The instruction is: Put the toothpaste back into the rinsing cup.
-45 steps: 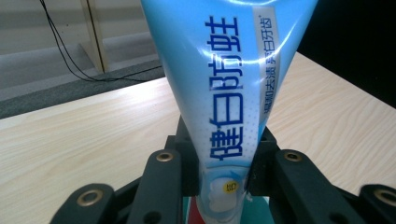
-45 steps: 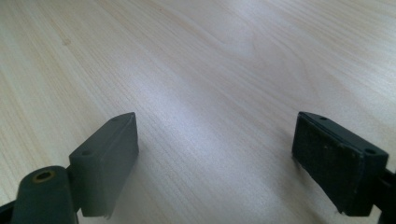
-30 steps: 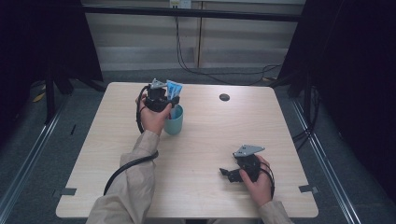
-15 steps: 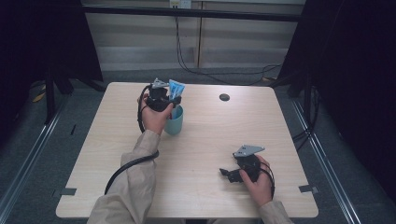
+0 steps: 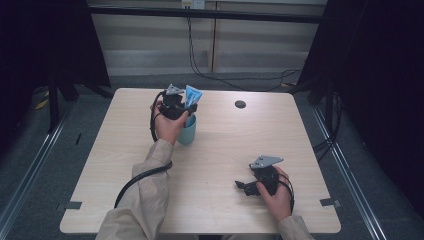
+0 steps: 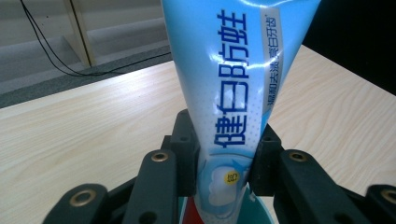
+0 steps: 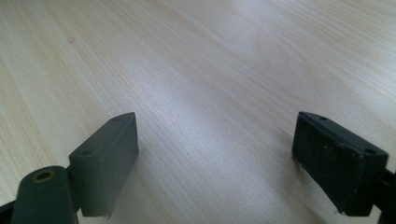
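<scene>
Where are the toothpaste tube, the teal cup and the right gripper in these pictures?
toothpaste tube (image 6: 233, 93): left gripper view, on its printed blue front.
teal cup (image 5: 188, 135): high view, on its outer wall below the hand.
right gripper (image 7: 215, 163): right gripper view, midway between its two open black pads.

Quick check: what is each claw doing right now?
Left claw: closed on the toothpaste tube, above the teal cup.
Right claw: open, holding nothing, low over the table.

High view overhead facing forward, gripper views close, sharing table
</scene>
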Tool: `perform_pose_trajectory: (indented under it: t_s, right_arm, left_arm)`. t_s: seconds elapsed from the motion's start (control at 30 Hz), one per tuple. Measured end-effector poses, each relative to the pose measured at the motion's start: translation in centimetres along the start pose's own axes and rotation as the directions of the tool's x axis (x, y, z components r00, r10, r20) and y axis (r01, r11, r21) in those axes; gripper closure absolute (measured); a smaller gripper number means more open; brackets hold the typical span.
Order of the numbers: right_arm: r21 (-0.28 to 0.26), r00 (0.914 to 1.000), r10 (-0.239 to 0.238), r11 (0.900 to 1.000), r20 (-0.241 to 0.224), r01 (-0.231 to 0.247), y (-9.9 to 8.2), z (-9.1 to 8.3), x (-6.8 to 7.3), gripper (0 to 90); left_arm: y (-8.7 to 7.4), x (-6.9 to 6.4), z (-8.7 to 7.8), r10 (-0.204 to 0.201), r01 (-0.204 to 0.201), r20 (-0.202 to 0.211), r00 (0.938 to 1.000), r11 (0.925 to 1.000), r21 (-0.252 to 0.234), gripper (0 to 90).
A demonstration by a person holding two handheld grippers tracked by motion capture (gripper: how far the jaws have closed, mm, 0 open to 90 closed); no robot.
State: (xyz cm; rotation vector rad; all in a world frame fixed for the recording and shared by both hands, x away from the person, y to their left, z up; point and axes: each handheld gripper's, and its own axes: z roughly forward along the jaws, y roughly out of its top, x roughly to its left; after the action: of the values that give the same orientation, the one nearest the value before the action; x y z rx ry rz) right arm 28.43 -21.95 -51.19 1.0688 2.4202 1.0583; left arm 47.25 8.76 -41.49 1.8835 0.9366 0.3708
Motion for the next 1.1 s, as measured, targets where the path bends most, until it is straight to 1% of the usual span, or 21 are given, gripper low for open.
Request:
perform_pose_trajectory:
  t_s: [0.17, 0.33, 0.4, 0.5, 0.63, 0.73, 0.87, 1.0, 1.1]
  right_arm:
    - [-0.001, 1.0, -0.002, 1.0, 0.0, 0.002, 0.0, 0.01, -0.01, 14.0]
    - [0.0, 1.0, -0.002, 1.0, -0.001, 0.002, 0.0, 0.0, -0.01, 14.0]
    - [0.0, 1.0, -0.002, 1.0, -0.001, 0.002, 0.0, 0.0, 0.0, 14.0]
    - [-0.001, 1.0, -0.003, 1.0, -0.001, 0.003, 0.0, 0.01, -0.01, 14.0]
    - [-0.001, 1.0, -0.003, 1.0, -0.001, 0.003, 0.0, 0.01, 0.0, 14.0]
    - [-0.001, 1.0, -0.003, 1.0, -0.002, 0.003, 0.0, 0.01, 0.0, 14.0]
    - [0.0, 1.0, -0.004, 1.0, -0.002, 0.004, 0.0, 0.0, 0.0, 14.0]
    - [-0.001, 1.0, -0.004, 1.0, -0.002, 0.004, 0.0, 0.0, 0.0, 14.0]
    - [0.0, 1.0, -0.003, 1.0, -0.002, 0.003, 0.0, 0.0, 0.01, 14.0]
  left_arm:
    - [0.0, 0.05, 0.09, -0.002, 0.002, 0.008, 1.0, 1.0, 0.002, 68.5]
    - [-0.11, 0.15, 0.11, -0.009, 0.009, 0.006, 0.9999, 1.0, -0.003, 67.9]
    - [-0.14, 0.08, 0.16, 0.004, -0.004, -0.009, 1.0, 1.0, 0.006, 67.6]
    - [-0.21, 0.02, 0.28, -0.001, 0.001, -0.012, 0.9999, 1.0, 0.01, 66.1]
    - [-0.32, 0.11, 0.34, -0.004, 0.004, -0.008, 1.0, 0.9999, 0.015, 65.7]
    - [-0.29, 0.11, 0.37, 0.001, -0.001, -0.007, 1.0, 0.9999, 0.015, 64.6]
    - [-0.27, 0.07, 0.42, 0.004, -0.004, -0.007, 1.0, 0.9998, 0.019, 61.5]
    - [-0.38, 0.12, 0.48, 0.002, -0.002, -0.009, 1.0, 0.9998, 0.022, 61.3]
    - [-0.36, 0.09, 0.49, 0.001, 0.0, -0.013, 0.9999, 0.9997, 0.023, 59.5]
